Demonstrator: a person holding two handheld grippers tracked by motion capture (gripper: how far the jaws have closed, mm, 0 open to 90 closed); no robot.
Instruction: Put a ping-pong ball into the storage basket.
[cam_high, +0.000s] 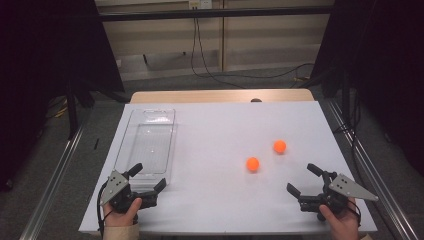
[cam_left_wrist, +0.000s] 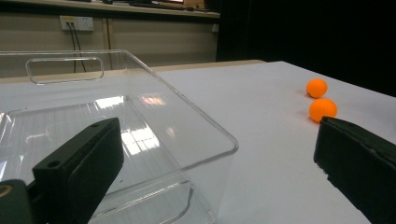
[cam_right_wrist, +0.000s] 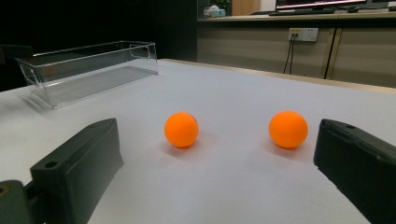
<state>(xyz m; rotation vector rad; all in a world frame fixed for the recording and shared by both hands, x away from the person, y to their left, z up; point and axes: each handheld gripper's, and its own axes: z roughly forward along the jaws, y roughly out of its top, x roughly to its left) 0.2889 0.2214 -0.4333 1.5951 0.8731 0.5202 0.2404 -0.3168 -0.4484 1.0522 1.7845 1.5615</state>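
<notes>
Two orange balls lie on the white table: the nearer ball (cam_high: 253, 163) (cam_right_wrist: 181, 129) (cam_left_wrist: 322, 109) and the farther ball (cam_high: 279, 146) (cam_right_wrist: 288, 129) (cam_left_wrist: 316, 87). A clear plastic bin (cam_high: 146, 145) (cam_left_wrist: 140, 121) (cam_right_wrist: 88, 70) stands empty at the left. My left gripper (cam_high: 147, 178) (cam_left_wrist: 219, 172) rests open at the bin's near right corner, nothing between its jaws. My right gripper (cam_high: 303, 179) (cam_right_wrist: 217, 172) is open at the front right, facing both balls and well short of them.
The white table top (cam_high: 220, 125) ends in a wooden strip at the back. Metal rails (cam_high: 55, 170) run along both sides. Cables (cam_high: 210, 70) hang down the back wall to the floor. Dark curtains flank the scene.
</notes>
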